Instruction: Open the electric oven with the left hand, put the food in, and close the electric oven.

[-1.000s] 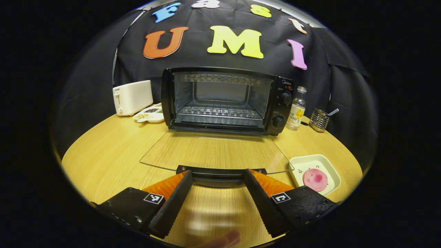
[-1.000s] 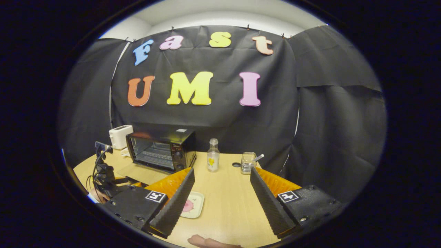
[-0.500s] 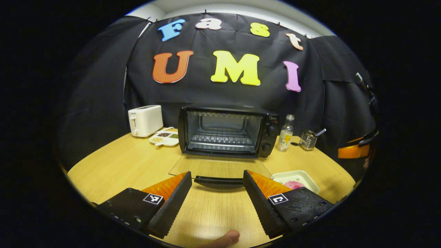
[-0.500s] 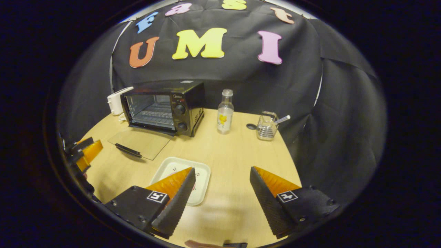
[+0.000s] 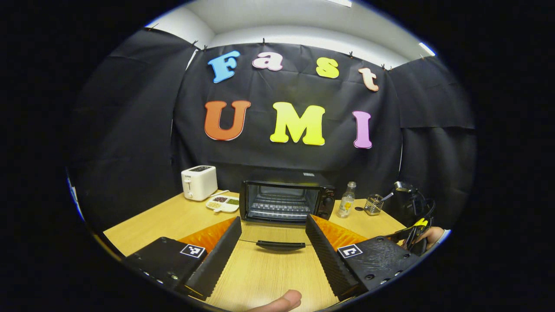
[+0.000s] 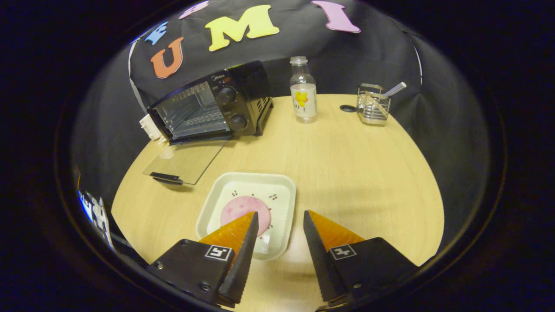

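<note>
1. The right gripper point(image 6: 277, 219) hung over the near edge of the tray point(image 6: 284, 190), its jaws spread with nothing between them. One finger lay across the near rim of the food point(image 6: 243, 208); the other was out past the tray's right edge, over bare table point(image 6: 368, 173).

2. The food, a flat pink round, lay in the middle of the tray, just ahead of the right gripper and a little to the left of the gap between its fingers. Being round, it showed no long axis to line up on; the jaws, as I judge, needed only to shift left and come down to straddle it.

3. The left gripper point(image 5: 273, 234) was open too and held nothing. It sat back from the oven point(image 5: 286, 201), with the door handle point(image 5: 279, 245) lying crosswise on the table between its fingers and apart from them.

4. The oven door point(image 6: 184, 160) lay flat on the table, fully down, and the rack point(image 6: 197, 119) inside looked bare. Opening seemed done; loading was the step in hand.

5. The right gripper was far nearer the food. The oven mouth lay beyond the tray, up and to the left in the right gripper view, with the lowered door between.

6. A bottle point(image 6: 303, 93) and wire holder point(image 6: 373, 104) stood well off to the right of that path.
</note>
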Available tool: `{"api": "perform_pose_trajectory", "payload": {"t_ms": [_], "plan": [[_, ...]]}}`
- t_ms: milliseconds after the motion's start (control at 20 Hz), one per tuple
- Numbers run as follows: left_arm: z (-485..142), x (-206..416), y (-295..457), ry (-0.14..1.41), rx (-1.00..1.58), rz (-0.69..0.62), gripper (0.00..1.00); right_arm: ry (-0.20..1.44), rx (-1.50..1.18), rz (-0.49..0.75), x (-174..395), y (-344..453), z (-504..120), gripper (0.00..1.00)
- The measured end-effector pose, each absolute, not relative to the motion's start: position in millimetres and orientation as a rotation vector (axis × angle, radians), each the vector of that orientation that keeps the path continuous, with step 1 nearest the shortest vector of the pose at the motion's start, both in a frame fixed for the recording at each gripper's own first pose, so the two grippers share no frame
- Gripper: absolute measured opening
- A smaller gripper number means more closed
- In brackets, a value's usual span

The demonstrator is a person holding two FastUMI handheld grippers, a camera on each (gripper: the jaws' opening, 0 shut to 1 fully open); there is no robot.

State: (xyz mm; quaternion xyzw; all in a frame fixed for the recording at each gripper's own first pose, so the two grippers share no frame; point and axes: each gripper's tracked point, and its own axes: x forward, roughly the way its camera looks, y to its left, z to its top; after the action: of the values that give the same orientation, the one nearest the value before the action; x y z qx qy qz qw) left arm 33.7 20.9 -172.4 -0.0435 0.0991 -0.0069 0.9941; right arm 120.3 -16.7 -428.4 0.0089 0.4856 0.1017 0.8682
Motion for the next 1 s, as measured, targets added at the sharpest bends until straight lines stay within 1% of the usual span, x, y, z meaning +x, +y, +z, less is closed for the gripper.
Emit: {"api": "perform_pose_trajectory", "payload": {"t_ms": [100,150,250,300,350,450,500,600,700,1000], "plan": [[-158,22,19,0.175,-0.082,-0.012,0.95,0.990,-0.013,0.200,128,-22,-435,0.53],[-150,17,20,0.156,-0.070,-0.008,0.95,0.988,0.002,0.200,130,-21,-438,0.54],[-141,10,18,0.139,-0.052,-0.012,0.95,1.053,0.072,0.201,124,-16,-455,0.40],[-137,6,16,0.133,-0.050,-0.022,0.95,1.090,0.107,0.209,121,-14,-461,0.23],[-133,3,12,0.129,-0.054,-0.038,0.95,1.051,0.116,0.207,130,-13,-464,0.28],[-126,-4,7,0.125,-0.057,-0.052,0.95,1.092,0.193,0.234,129,-11,-464,0.09],[-123,-6,8,0.120,-0.052,-0.051,0.95,1.102,0.230,0.264,128,-10,-465,0.05],[-115,-8,7,0.098,-0.032,-0.050,0.95,1.132,0.292,0.315,128,-9,-464,0.04],[-110,-12,6,0.085,-0.015,-0.043,0.95,1.154,0.361,0.334,128,-9,-464,0.04],[-107,-23,4,0.085,0.023,-0.029,0.95,1.166,0.537,0.306,119,-27,-457,0.04]]}}
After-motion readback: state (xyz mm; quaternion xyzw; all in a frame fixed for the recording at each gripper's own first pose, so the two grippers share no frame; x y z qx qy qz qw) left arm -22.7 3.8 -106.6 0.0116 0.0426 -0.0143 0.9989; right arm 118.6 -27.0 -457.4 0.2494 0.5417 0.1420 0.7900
